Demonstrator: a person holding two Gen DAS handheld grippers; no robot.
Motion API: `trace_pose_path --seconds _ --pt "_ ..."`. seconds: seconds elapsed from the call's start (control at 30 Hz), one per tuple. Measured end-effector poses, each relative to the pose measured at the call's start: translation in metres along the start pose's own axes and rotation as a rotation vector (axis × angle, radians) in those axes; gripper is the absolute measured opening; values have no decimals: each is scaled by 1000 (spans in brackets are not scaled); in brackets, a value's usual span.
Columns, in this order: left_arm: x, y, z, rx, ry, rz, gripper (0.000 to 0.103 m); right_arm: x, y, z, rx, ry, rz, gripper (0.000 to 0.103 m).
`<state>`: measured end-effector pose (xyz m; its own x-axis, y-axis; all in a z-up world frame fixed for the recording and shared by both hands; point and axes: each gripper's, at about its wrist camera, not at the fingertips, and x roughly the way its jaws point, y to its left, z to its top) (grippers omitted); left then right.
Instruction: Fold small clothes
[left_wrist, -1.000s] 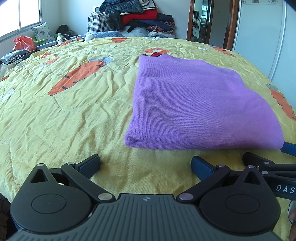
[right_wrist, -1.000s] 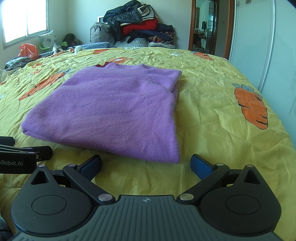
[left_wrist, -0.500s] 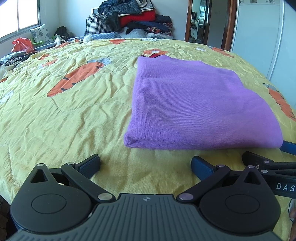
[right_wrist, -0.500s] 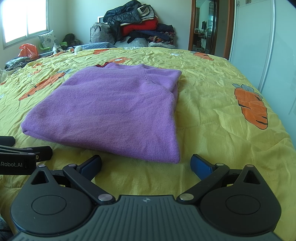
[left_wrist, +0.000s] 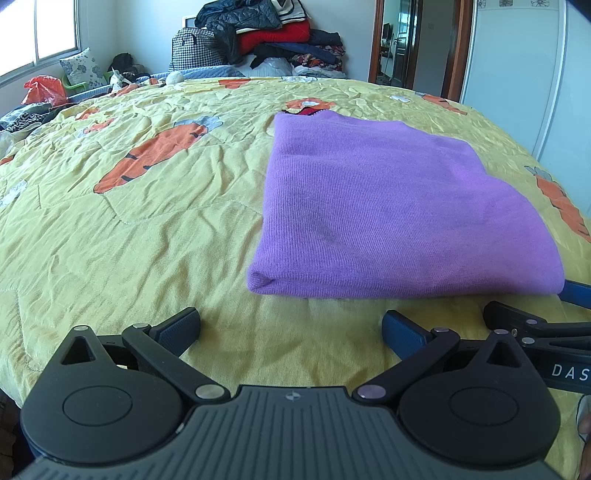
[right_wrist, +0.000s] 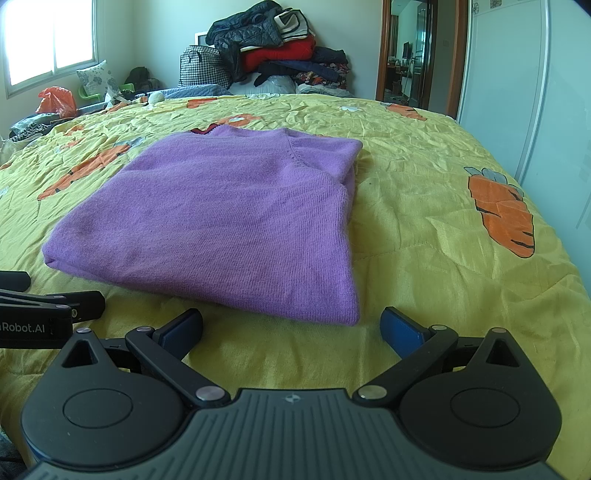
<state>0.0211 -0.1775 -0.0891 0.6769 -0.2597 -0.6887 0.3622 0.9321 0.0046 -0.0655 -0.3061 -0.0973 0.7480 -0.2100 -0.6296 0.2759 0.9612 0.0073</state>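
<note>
At the bottom of each frame we hold the left gripper (left_wrist: 291, 326) and right gripper (right_wrist: 291, 325), fingers spread wide and empty. Just beyond lies the folded purple sweater (right_wrist: 229, 218), mid-frame on the yellow carrot-print bedspread (left_wrist: 122, 236). A clothes pile (right_wrist: 273, 51) sits top centre.

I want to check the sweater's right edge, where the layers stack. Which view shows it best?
The right wrist view: the sweater shows its whole right edge and sleeve seam. The left wrist view shows its left fold, with the right edge mostly out of sight.
</note>
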Motion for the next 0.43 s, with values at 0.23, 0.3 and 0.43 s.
trace_pose_path --seconds 0.23,0.3,0.43 --pt "0 0 0 -3 2 1 103 0 0 0 0 0 0 103" --pt "0 0 3 -10 10 1 103 0 0 0 0 0 0 103" --pt "1 3 6 -26 10 -4 103 0 0 0 -1 1 0 103"
